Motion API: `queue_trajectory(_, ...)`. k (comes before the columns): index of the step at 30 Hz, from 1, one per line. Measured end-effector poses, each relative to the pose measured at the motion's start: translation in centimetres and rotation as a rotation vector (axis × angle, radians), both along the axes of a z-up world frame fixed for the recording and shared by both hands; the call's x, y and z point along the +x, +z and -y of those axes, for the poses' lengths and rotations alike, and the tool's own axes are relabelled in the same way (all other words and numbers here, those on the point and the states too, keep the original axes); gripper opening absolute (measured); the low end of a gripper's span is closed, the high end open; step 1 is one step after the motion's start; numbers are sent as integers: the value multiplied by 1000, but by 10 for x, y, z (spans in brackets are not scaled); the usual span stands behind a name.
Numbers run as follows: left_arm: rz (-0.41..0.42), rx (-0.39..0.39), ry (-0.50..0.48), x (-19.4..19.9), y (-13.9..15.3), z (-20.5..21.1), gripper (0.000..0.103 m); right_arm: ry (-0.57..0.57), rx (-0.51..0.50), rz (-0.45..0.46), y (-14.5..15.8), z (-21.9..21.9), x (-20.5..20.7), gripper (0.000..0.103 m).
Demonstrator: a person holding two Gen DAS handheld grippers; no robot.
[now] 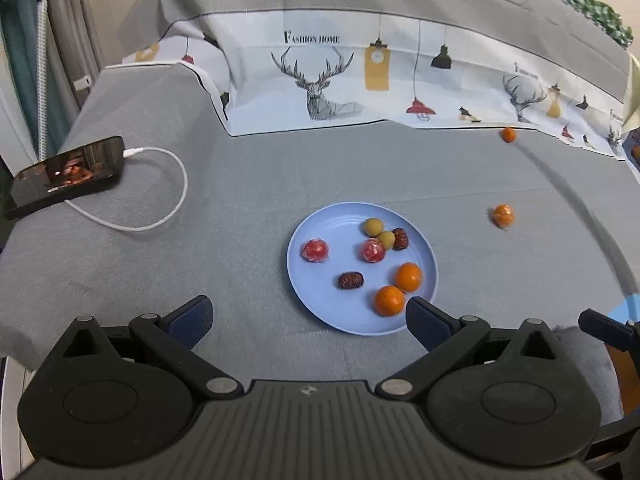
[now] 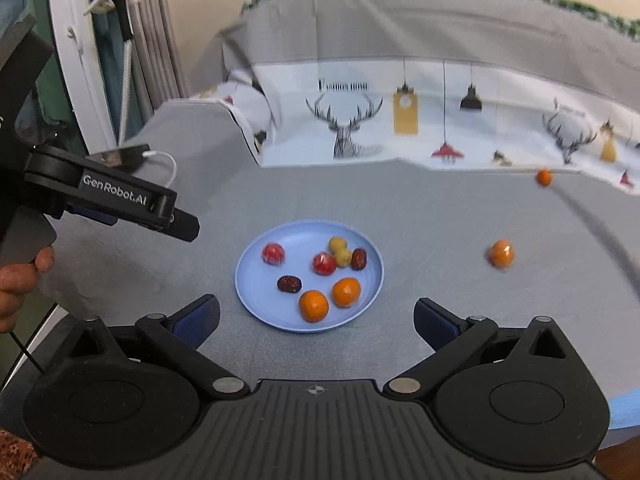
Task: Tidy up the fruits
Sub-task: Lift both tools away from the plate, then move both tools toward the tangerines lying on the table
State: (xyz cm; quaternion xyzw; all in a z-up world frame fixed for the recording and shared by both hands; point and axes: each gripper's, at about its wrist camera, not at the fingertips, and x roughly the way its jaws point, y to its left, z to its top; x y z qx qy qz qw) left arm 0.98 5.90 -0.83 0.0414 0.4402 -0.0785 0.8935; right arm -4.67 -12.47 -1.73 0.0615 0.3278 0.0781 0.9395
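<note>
A blue plate (image 1: 320, 304) (image 2: 256, 292) lies on the grey cloth. It holds two oranges (image 1: 389, 300) (image 2: 313, 305), two red wrapped fruits (image 1: 315, 250) (image 2: 273, 253), two brown dates (image 1: 351, 280) (image 2: 289, 284) and two yellow-green fruits (image 1: 373, 227) (image 2: 337, 244). A loose orange (image 1: 503, 215) (image 2: 501, 254) lies to the plate's right, and a smaller one (image 1: 509, 134) (image 2: 544, 177) lies far back right. My left gripper (image 1: 308, 316) is open and empty at the plate's near edge. My right gripper (image 2: 316, 320) is open and empty just before the plate.
A phone (image 1: 68, 174) with a white cable (image 1: 160, 216) lies at the left. A deer-print cloth (image 1: 360, 80) drapes along the back. The left gripper's body (image 2: 112, 196) shows at the left of the right wrist view. A second blue rim (image 1: 624, 308) sits at the right edge.
</note>
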Motion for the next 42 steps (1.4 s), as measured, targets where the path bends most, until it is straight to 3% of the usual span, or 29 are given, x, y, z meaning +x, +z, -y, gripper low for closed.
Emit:
queue_trajectory(12,86,-54,24,-67,31,1,103,-59,-16,156,32,6,-63,102)
queue_trajectory(20,123,-76,6,-96,38,11,103,-98,-32,200,39,13,-87,102)
queue_trajectory(42,111,-52,-9,-79,41,34,103,-183,5,210,34,46,-87,102)
